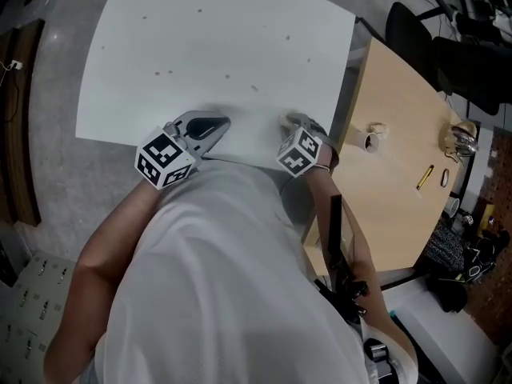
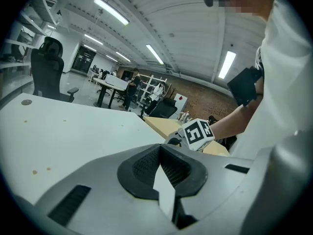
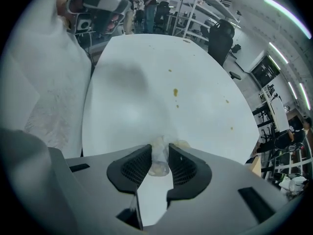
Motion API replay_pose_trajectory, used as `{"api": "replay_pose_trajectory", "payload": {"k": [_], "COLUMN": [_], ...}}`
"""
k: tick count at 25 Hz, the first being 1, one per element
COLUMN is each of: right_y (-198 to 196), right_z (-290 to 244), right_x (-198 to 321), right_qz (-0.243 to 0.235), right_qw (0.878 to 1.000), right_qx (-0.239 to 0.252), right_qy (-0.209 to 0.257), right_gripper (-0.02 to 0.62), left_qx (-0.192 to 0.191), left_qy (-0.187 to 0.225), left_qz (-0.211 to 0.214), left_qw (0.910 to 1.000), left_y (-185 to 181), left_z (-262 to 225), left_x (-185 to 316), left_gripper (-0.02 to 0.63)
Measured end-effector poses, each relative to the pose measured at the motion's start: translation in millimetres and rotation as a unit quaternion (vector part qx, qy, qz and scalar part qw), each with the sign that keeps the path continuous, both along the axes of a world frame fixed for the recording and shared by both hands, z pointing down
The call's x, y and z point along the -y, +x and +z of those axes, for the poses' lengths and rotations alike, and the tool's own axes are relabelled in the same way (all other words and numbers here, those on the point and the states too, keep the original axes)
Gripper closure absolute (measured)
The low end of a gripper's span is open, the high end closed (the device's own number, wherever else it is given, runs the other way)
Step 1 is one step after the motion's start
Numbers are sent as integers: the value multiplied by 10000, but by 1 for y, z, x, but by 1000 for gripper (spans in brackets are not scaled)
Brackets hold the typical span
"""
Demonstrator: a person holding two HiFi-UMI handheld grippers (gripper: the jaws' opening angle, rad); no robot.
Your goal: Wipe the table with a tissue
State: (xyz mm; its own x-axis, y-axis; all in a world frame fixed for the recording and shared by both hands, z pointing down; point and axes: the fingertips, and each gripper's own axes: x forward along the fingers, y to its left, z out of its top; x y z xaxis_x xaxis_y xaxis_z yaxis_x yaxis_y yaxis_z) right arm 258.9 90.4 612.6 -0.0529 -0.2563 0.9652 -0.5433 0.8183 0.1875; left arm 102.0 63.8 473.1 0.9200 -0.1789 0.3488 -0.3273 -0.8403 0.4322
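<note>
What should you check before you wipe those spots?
1. Tissue pinched in right gripper: ok.
2. Tissue pressing on the white table: cannot tell.
3. Table clean: not ok, brown spots lie ahead.
4. Nothing standing between tissue and spots: ok.
5. Left gripper shut, empty, off to the side: ok.

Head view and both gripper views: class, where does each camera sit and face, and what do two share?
Head view: on the head, facing steeply down at the white table; shirt, left claw, right claw show.
Left gripper view: on the left claw, facing across the table; right forearm shows.
Right gripper view: on the right claw, facing down at the tissue it grips; shirt shows.
Shared: right claw's marker cube, in head and left gripper views.
</note>
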Motion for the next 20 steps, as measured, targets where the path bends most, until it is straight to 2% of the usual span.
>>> {"api": "replay_pose_trajectory", "payload": {"k": [3, 5, 7, 9, 12, 15, 16, 17, 20], "right_y": [-11, -23, -37, -44, -38, -24, -19, -17, -19], "right_z": [0, -4, -14, -25, -33, -38, -39, -39, -35], "right_x": [-17, -29, -34, -30, -20, -5, 1, 7, 25], "right_qz": [-76, 92, 600, 1194, 1912, 2598, 2697, 2692, 2271], "right_qw": [9993, 9928, 9729, 9472, 9184, 8954, 8951, 9005, 9299], "right_qx": [314, 1047, 2107, 2918, 3451, 3616, 3549, 3412, 2861], "right_qy": [-196, -574, -734, -582, -307, -60, 43, 150, 419], "right_gripper": [485, 485, 485, 485, 483, 483, 483, 483, 483], "left_qx": [40, 67, 95, 108, 92, 54, 29, 0, -76], "left_qy": [39, 86, 143, 199, 232, 213, 209, 211, 242], "left_qz": [-11, -7, -12, -43, -141, -213, -228, -241, -278], "left_qw": [10000, 9999, 9999, 9997, 9996, 9995, 9995, 9995, 9993], "left_y": [4, 7, 8, 6, 1, -5, -6, -8, -17], "left_z": [0, -2, -4, -7, -8, -6, -6, -7, -10], "left_x": [-2, -3, -3, -2, 0, 2, 3, 4, 8], "left_gripper": [599, 600, 598, 598, 600, 599, 600, 600, 598]}}
